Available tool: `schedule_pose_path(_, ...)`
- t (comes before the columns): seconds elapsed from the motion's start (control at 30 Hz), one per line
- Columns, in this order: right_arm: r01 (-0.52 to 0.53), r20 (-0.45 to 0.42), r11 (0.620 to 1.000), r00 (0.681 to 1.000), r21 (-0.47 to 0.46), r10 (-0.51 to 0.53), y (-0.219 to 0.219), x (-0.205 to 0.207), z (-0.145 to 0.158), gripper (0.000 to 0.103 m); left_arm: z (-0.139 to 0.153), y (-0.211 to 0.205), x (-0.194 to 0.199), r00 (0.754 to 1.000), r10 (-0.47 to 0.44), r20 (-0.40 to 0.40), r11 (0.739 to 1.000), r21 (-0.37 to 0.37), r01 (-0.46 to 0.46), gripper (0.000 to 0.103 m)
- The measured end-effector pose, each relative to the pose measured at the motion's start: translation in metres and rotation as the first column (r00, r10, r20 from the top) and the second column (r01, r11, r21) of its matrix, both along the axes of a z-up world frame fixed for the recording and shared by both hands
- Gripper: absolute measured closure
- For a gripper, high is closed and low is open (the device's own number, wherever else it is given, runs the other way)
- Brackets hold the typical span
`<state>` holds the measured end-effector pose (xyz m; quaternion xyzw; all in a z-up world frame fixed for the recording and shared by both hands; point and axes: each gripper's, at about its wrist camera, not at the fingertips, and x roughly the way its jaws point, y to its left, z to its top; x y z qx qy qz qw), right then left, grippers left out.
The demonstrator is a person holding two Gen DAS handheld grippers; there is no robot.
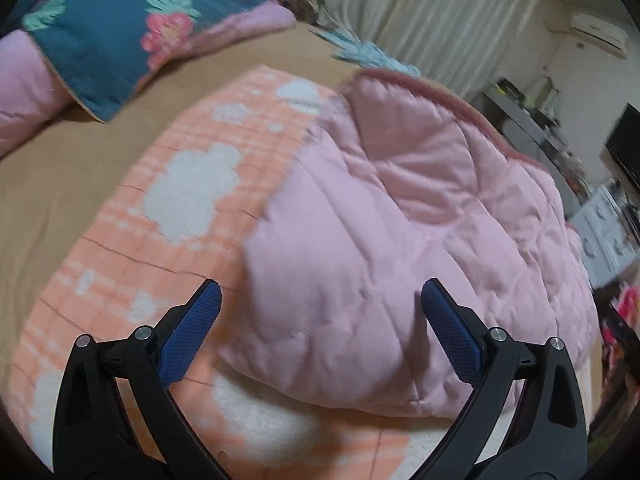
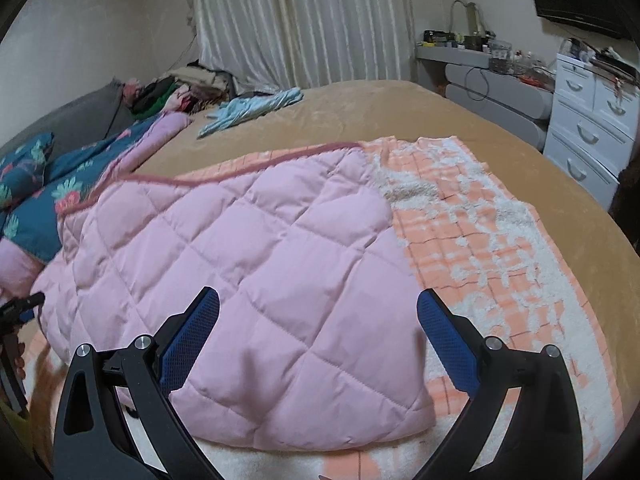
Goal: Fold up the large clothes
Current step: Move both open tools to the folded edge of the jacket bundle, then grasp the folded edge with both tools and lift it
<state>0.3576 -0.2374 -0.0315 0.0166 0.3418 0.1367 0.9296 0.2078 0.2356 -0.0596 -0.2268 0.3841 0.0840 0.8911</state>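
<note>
1. A pink quilted blanket (image 2: 248, 280) lies folded over on top of a larger peach and white fleece blanket (image 2: 500, 264), which is spread across a bed with a tan cover (image 2: 400, 112).
2. The left gripper (image 1: 320, 300) hovers just above the near edge of the pink quilted blanket, tilted so the bed appears slanted. Its two blue-padded fingers (image 1: 452, 336) are spread wide apart and grasp nothing.
3. The right gripper (image 2: 318, 308) is held level over the near corner of the same blanket, pointing across the bed toward the curtain (image 2: 300, 20). Its fingers are also spread wide, with the blanket's corner lying between and below them, not pinched.
4. In the right wrist view, the left gripper shows at the far left edge, with part of the person's hand holding it; the view is too small to add detail.
5. The pink quilted blanket covers the left part of the fleece blanket, leaving the patterned fleece bare to the right and along the near edge.
6. A dark blue floral comforter (image 1: 120, 36) is bunched near the head of the bed. A light blue garment (image 2: 252, 110) lies on the far side of the bed cover.
7. White drawers (image 2: 588, 120) stand beside the bed on the right.
</note>
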Motion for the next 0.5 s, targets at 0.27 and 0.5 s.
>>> schedule_pose_path(0.27,0.051,-0.081,0.995,0.995,-0.091,-0.058,-0.007,0.017,-0.034,0.004,-0.014,0.003,0.007,1.000,-0.022,-0.017,0.999,-0.027,0.022,0.009)
schedule_pose_path(0.5,0.050,-0.130,0.999,0.990,-0.005,-0.050,-0.021,0.027,-0.049,0.005,-0.009,-0.011,0.016,0.999,-0.053,0.003,0.999,0.010,0.053,0.054)
